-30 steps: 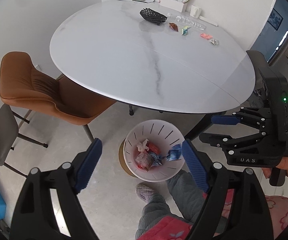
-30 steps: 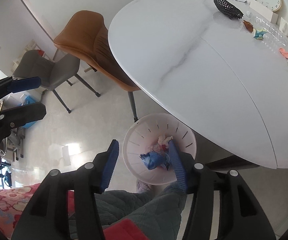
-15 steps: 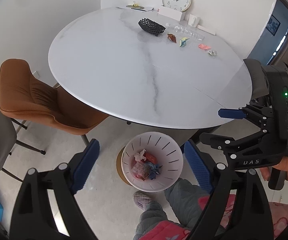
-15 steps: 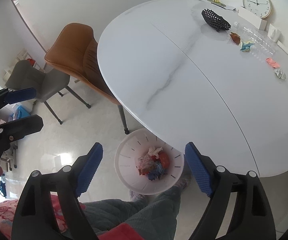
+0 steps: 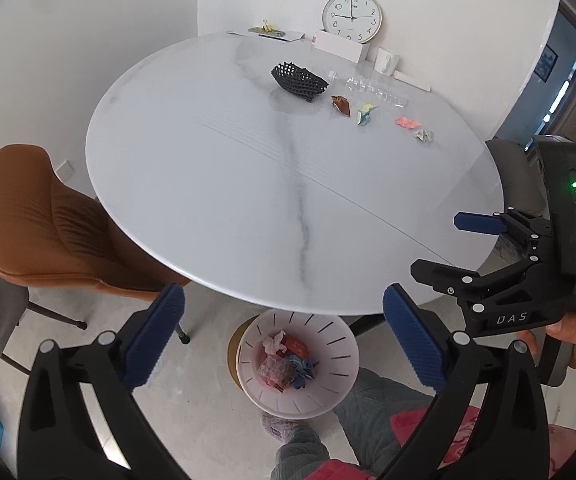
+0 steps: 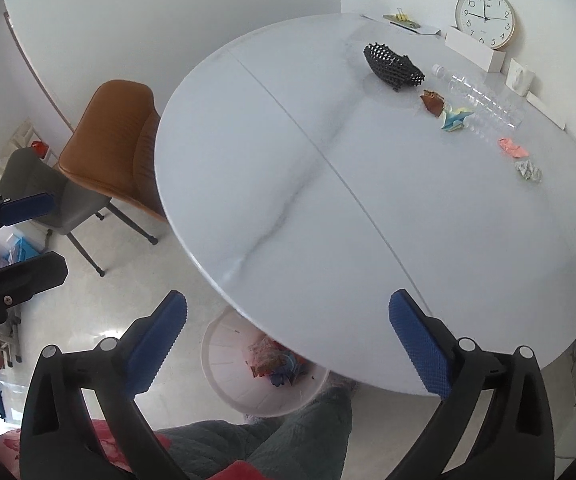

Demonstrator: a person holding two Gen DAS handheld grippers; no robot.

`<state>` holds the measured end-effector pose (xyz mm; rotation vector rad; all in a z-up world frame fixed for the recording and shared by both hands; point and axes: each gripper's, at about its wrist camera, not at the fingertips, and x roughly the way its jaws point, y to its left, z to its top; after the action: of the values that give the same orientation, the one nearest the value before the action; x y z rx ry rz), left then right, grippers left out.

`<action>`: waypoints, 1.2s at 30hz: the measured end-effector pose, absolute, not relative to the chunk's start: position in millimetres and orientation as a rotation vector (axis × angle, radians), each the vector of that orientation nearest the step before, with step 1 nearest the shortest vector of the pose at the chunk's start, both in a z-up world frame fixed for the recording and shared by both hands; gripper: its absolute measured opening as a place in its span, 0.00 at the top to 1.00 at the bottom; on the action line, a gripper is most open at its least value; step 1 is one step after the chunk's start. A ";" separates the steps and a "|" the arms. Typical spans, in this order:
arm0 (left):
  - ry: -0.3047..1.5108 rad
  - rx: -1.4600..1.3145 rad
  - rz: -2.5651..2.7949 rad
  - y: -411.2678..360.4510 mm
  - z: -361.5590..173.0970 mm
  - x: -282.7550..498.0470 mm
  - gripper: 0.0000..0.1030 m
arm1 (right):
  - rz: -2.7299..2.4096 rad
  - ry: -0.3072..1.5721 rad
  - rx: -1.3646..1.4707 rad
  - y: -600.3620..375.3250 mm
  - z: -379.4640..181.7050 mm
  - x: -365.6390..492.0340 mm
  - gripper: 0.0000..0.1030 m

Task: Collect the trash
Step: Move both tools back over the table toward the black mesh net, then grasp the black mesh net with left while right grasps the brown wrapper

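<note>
1. You had both tools empty: the left gripper (image 5: pixel 284 334) and the right gripper (image 6: pixel 288 338) each showed jaws opening toward their widest, with nothing between the blue pads.
2. The done part sat in the white bin (image 5: pixel 339 376) on the floor, just under the near edge of the round table (image 5: pixel 248 200) – crumpled wrappers in pink, red and blue lay heaped at its bottom.
3. The remaining part lay on the far side of the table, well away from the bin. You had not yet collected the black mesh piece (image 5: pixel 299 81), the clear plastic bottle (image 5: pixel 371 91) lying on its side just beyond it, the brown wrapper (image 5: pixel 341 105), the yellow-blue paper (image 5: pixel 365 114), the pink scrap (image 5: pixel 407 122) or the grey wad (image 5: pixel 424 135).
4. By my reading you were partway through – several pieces binned, six still out, all in a loose row near the table's far edge.
5. The wall clock (image 5: pixel 351 16), white box (image 5: pixel 339 46) and mug (image 5: pixel 387 61) behind that row looked like furnishings, not trash.
6. The next pickup probably called for a long reach across the table; the bottle looked likely to roll.
</note>
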<state>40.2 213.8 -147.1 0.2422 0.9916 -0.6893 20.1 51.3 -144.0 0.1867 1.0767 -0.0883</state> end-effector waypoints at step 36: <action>1.057 0.134 -0.550 -156.3 -226.4 374.3 0.08 | -0.082 1.117 0.190 -269.7 -205.9 251.1 0.02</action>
<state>374.3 -156.3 -226.4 0.1344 1.0568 -0.5495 251.1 -269.7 -205.9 0.1899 1.1174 -0.0816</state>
